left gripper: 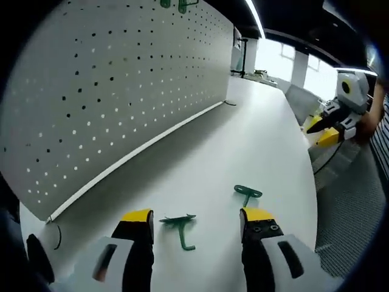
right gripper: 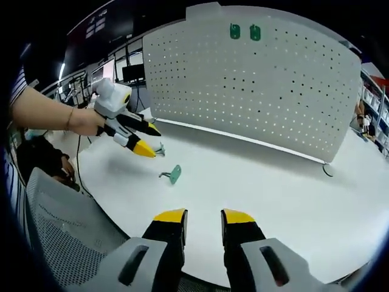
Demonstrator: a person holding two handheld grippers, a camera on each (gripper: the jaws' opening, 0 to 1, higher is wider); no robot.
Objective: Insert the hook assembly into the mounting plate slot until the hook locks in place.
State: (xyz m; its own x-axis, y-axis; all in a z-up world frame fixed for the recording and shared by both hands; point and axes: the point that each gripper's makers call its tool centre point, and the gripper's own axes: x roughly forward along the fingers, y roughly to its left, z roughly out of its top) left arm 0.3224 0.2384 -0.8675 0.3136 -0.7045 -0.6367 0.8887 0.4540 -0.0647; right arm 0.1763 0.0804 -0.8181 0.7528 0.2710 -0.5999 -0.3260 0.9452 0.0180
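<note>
Two green hook pieces lie on the white table (left gripper: pixel 243 140). In the left gripper view, one hook (left gripper: pixel 180 226) rests flat between my left gripper's (left gripper: pixel 197 216) wide-open jaws, and the other hook (left gripper: pixel 247 193) lies just beyond the right jaw. The white pegboard (left gripper: pixel 121 91) stands upright to the left. My right gripper (left gripper: pixel 317 134) hovers at the table's far right edge. The right gripper view shows my right gripper (right gripper: pixel 203 217) open and empty above the table's near edge. There the left gripper (right gripper: pixel 152 141), held by a hand, hangs over one hook (right gripper: pixel 159 148), with the other hook (right gripper: pixel 174 174) closer.
Two green hooks (right gripper: pixel 245 31) hang high on the pegboard (right gripper: pixel 273 85). A grey mesh chair back (right gripper: pixel 55 225) stands off the table's edge. A thin cable loop (right gripper: pixel 328 170) lies by the pegboard's foot. Shelves and monitors (right gripper: pixel 130 73) stand behind.
</note>
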